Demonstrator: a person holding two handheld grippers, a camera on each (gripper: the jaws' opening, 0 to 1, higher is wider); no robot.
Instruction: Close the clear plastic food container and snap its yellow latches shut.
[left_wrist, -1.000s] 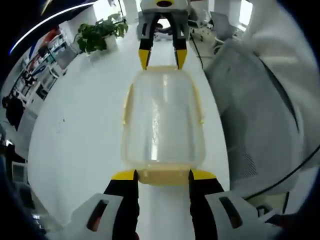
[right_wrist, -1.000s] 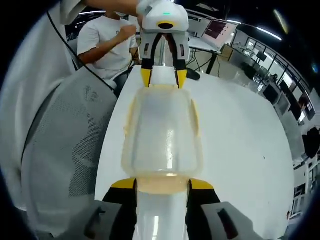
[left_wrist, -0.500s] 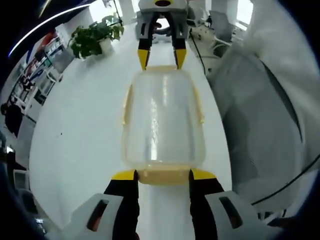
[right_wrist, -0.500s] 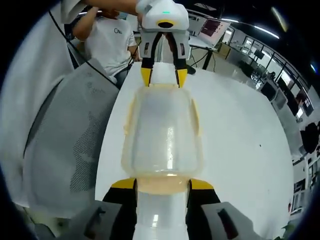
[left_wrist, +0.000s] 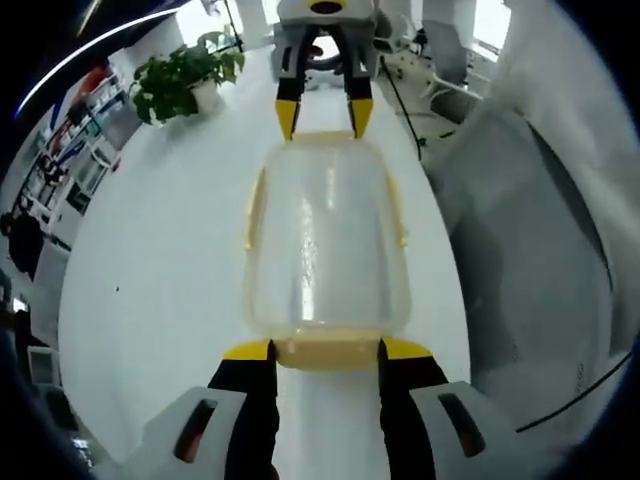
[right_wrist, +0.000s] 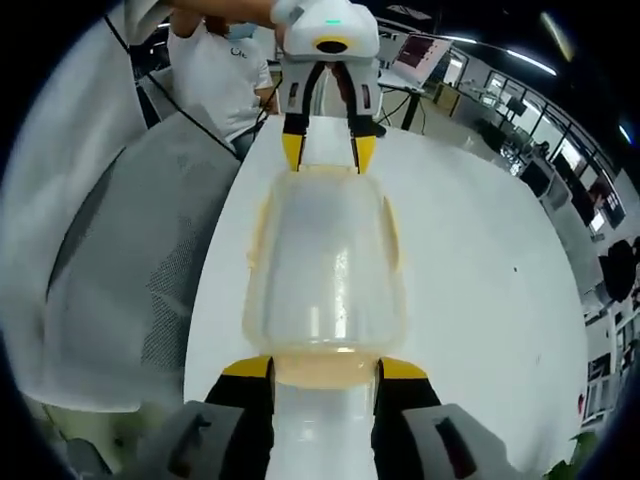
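Observation:
A clear plastic food container (left_wrist: 325, 240) with a pale yellow rim is held lengthwise between my two grippers, above a white table (left_wrist: 160, 260). My left gripper (left_wrist: 326, 350) is shut on the yellow latch (left_wrist: 326, 354) at the container's near end, one jaw on each side. At the far end, my right gripper (left_wrist: 323, 122) clamps the opposite latch. In the right gripper view the same container (right_wrist: 325, 260) runs from my right gripper (right_wrist: 323, 368), shut on the near yellow latch (right_wrist: 323, 372), up to my left gripper (right_wrist: 328, 155). Yellow side latches (left_wrist: 253, 215) lie flat along the long edges.
A grey mesh chair (left_wrist: 520, 260) stands close beside the table edge, seen also as a grey mesh chair (right_wrist: 130, 270). A potted plant (left_wrist: 185, 80) sits at the table's far end. A person in a white shirt (right_wrist: 225, 70) sits beyond. Desks with monitors (right_wrist: 430, 60) fill the background.
Both grippers keep the same hold on the container. The background has drifted a little, so the cameras moved slightly along the table.

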